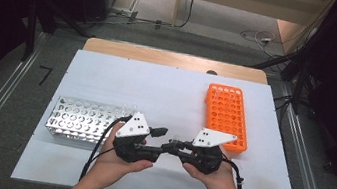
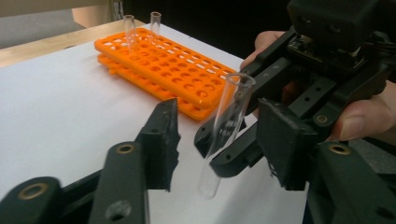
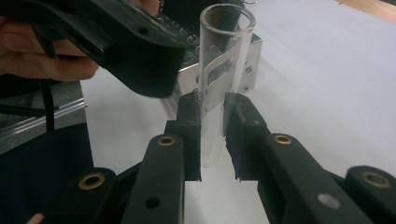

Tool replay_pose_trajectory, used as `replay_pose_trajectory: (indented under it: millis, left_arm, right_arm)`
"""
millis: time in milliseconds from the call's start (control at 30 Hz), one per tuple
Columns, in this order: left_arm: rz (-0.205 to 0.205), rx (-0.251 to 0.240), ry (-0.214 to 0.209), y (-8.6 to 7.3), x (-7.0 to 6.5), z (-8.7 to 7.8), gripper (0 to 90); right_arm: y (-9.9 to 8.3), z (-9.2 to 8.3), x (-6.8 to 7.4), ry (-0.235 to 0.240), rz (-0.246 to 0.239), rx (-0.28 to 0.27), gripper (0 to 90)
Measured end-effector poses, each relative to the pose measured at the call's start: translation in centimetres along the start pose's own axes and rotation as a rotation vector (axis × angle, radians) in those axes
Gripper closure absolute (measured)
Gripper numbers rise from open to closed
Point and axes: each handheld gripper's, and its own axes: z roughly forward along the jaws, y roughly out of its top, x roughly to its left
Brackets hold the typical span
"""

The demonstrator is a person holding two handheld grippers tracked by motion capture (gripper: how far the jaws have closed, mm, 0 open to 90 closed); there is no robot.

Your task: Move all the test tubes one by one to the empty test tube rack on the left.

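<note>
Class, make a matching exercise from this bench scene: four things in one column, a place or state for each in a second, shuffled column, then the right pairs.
Things
1. orange rack
2. metal rack
3. test tube
4. left gripper

Places or states
A. clamped upright in the right gripper
B. at the table's left side
C. at the table's right side, with two tubes standing in it
D. pads either side of the tube, not pressing

Pairs: 1-C, 2-B, 3-A, 4-D
</note>
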Motion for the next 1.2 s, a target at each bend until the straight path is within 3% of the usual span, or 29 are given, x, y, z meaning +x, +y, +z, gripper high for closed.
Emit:
replay_pose_trajectory:
  millis: [433,700,933,1200]
  left_arm:
    - [0.03,0.011,-0.015,0.0,-0.6,0.4,72.5]
    - [0.063,0.009,0.011,0.1,-0.9,0.3,75.1]
    - [0.059,-0.001,0.012,0.2,-0.7,0.2,76.0]
    - [0.047,-0.023,0.037,0.5,-0.1,-0.3,76.0]
  right_arm:
    - [0.4,0.8,1.3,0.039,-0.027,0.016,74.1]
    - [0.4,0.8,1.3,0.044,-0.023,0.014,74.1]
    - [0.4,0.6,1.1,0.054,-0.02,0.005,73.2]
    - [0.3,0.3,0.8,0.059,-0.026,-0.011,55.6]
